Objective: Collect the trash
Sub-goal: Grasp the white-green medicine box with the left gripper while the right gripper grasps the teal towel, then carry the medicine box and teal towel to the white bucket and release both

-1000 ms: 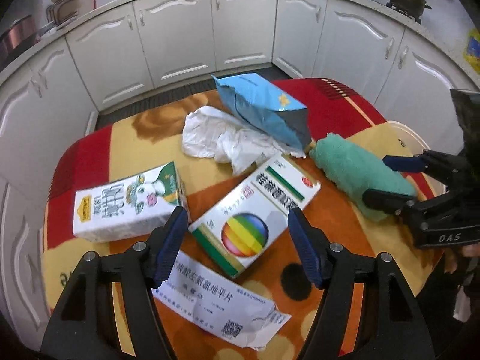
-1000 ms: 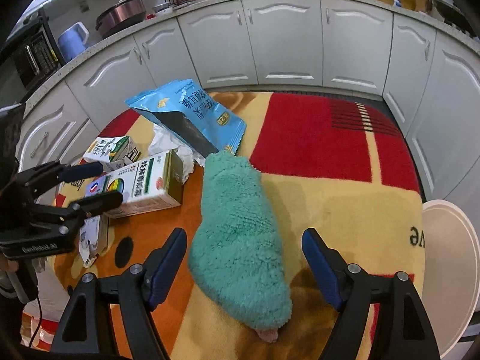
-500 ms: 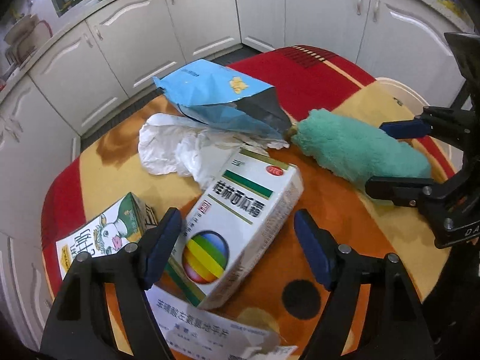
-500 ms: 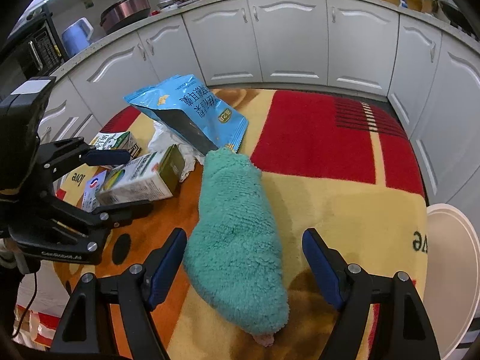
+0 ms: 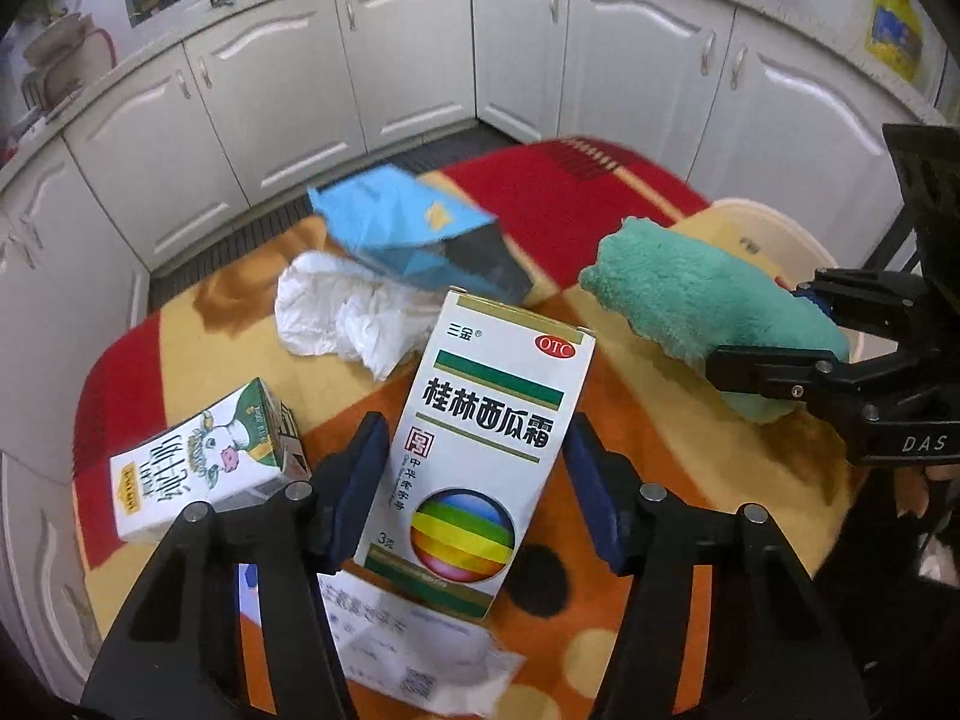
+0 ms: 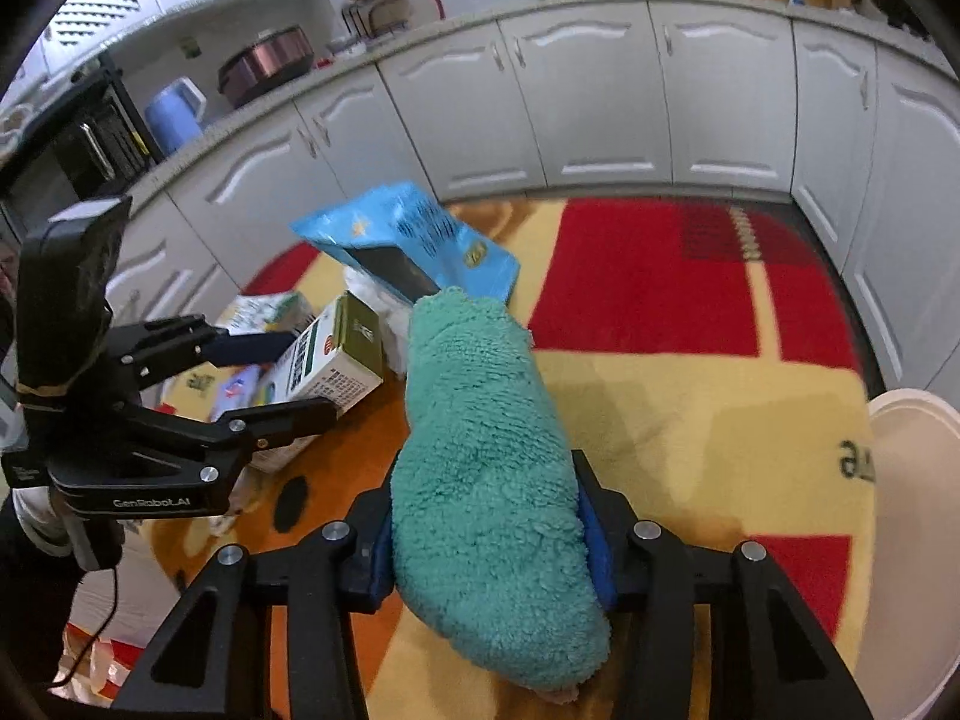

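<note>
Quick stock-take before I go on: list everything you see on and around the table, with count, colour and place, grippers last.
medicine box: 1, white with green bands and a rainbow ball, between the left jaws, tilted up.
fuzzy cloth: 1, teal, clamped in the right jaws.
milk carton: 1, white and green, lying left of the medicine box.
snack bag: 1, blue, at the far side.
crumpled tissue: 1, white, beside the snack bag.
paper leaflet: 1, white, under the medicine box.
tablecloth: 1, red, yellow, orange.
bin: 1, off-white, by the table's right edge.
left gripper: jaws just closing on the medicine box.
right gripper: jaws just closed on the fuzzy cloth.
</note>
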Demonstrator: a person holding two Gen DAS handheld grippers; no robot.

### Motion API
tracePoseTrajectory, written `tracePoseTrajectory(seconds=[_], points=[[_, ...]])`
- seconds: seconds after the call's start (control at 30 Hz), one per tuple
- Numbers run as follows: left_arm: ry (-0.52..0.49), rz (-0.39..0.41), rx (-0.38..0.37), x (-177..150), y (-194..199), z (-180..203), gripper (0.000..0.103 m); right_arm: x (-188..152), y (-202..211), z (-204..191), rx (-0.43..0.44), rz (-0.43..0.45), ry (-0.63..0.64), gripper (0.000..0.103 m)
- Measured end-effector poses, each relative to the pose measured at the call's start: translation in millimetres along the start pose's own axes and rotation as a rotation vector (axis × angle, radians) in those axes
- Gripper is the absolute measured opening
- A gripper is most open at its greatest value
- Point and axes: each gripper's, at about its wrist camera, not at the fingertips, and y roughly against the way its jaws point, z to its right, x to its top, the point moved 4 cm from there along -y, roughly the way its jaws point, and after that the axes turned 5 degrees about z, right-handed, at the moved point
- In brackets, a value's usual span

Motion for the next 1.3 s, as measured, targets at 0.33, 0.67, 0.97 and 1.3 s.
tracePoseTrajectory(seconds=[0.33, 0.67, 0.97, 1.3], points=[[0.052, 0.08, -0.038, 8.6, 34.7, 39.8, 0.055, -0.2, 56.8, 0.6, -0.019, 0.107, -0.028, 0.047], [0.033, 0.114, -0.091, 23.7, 41.0, 92.1, 0.053, -4.4, 100.5, 26.0, -0.08, 0.17, -0.074, 0.047], [0.02, 0.12, -0.141, 42.3, 31.0, 137.5, 0.053, -15.7, 134.4, 65.2, -0.151, 0.207, -0.138, 0.047], [-0.02, 0.11, -0.187, 64.5, 11.4, 185.4, 0.052, -30.0, 157.6, 108.9, -0.233, 0.222, -0.211, 0.047]])
